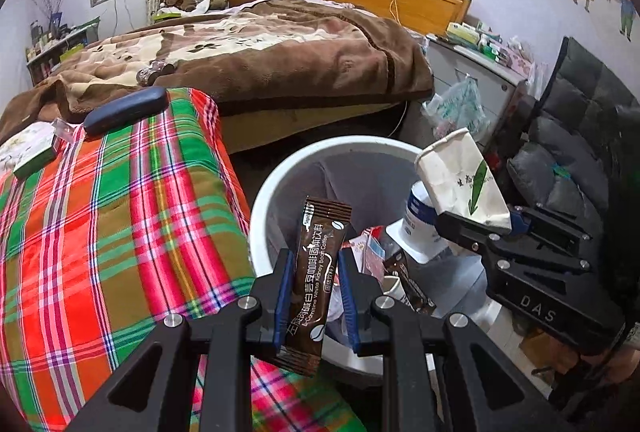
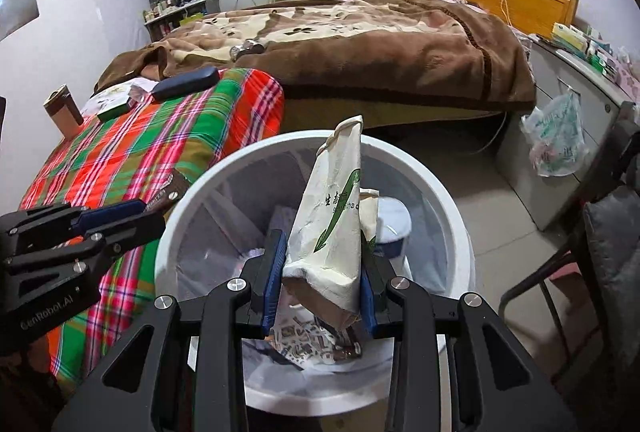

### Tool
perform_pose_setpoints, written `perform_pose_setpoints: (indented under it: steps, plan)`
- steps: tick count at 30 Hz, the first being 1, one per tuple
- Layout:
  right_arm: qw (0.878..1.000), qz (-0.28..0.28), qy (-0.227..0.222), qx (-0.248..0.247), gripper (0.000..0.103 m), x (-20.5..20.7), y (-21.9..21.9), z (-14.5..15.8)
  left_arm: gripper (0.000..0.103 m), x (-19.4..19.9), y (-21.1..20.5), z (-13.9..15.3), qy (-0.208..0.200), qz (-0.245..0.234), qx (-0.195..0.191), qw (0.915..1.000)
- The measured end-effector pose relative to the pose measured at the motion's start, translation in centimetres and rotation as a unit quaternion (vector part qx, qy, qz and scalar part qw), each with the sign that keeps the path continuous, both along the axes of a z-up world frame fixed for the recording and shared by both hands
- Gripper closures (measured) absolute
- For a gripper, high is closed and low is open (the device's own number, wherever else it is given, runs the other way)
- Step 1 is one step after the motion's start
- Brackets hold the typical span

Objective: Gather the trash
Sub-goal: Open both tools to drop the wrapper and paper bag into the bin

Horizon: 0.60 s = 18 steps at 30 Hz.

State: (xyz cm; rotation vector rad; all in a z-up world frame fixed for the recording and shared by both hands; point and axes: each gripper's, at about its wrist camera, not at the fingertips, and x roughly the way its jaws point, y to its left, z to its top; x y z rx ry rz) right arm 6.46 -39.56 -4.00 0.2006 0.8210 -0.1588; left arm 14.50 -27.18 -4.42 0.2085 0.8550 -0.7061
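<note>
My left gripper (image 1: pixel 314 296) is shut on a brown coffee sachet (image 1: pixel 316 272) and holds it upright over the near rim of the white trash bin (image 1: pixel 280 175). My right gripper (image 2: pixel 320 284) is shut on a crushed white paper cup (image 2: pixel 336 228) with a green arrow print, above the open bin (image 2: pixel 452 207). In the left wrist view the right gripper (image 1: pixel 480 228) and the cup (image 1: pixel 464 175) show at the right. In the right wrist view the left gripper (image 2: pixel 120 216) shows at the left beside the bin. Inside the bin lie wrappers and a white tub (image 1: pixel 420 228).
A plaid-covered surface (image 1: pixel 120 216) lies left of the bin, with a dark case (image 1: pixel 124 109) and a small box (image 1: pixel 34 155) on it. A bed with a brown blanket (image 1: pixel 280 51) is behind. A grey cabinet (image 2: pixel 568 111) with a plastic bag and a dark chair (image 1: pixel 580 135) stand at the right.
</note>
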Motion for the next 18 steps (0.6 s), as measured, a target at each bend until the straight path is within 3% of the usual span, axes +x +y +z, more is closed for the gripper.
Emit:
perform_pose_setpoints:
  steps: [8, 10, 12, 18]
  plan:
    - [1.000, -0.005, 0.012, -0.023, 0.068, -0.4, 0.0, -0.3, 0.080, -0.3, -0.4, -0.3, 0.004, 0.002, 0.005, 1.0000]
    - [0.999, -0.011, 0.015, -0.028, 0.064, -0.4, -0.2, -0.4, 0.079, -0.1, -0.4, -0.4, 0.008, 0.005, 0.006, 0.9999]
    - [0.999, -0.013, 0.015, -0.025, 0.048, -0.5, -0.4, -0.4, 0.079, -0.1, -0.3, -0.5, 0.007, 0.009, 0.009, 0.9999]
    - [0.999, -0.021, 0.011, -0.025, 0.045, -1.0, -0.4, -0.3, 0.078, -0.2, 0.0, -0.7, 0.010, 0.012, 0.009, 0.9998]
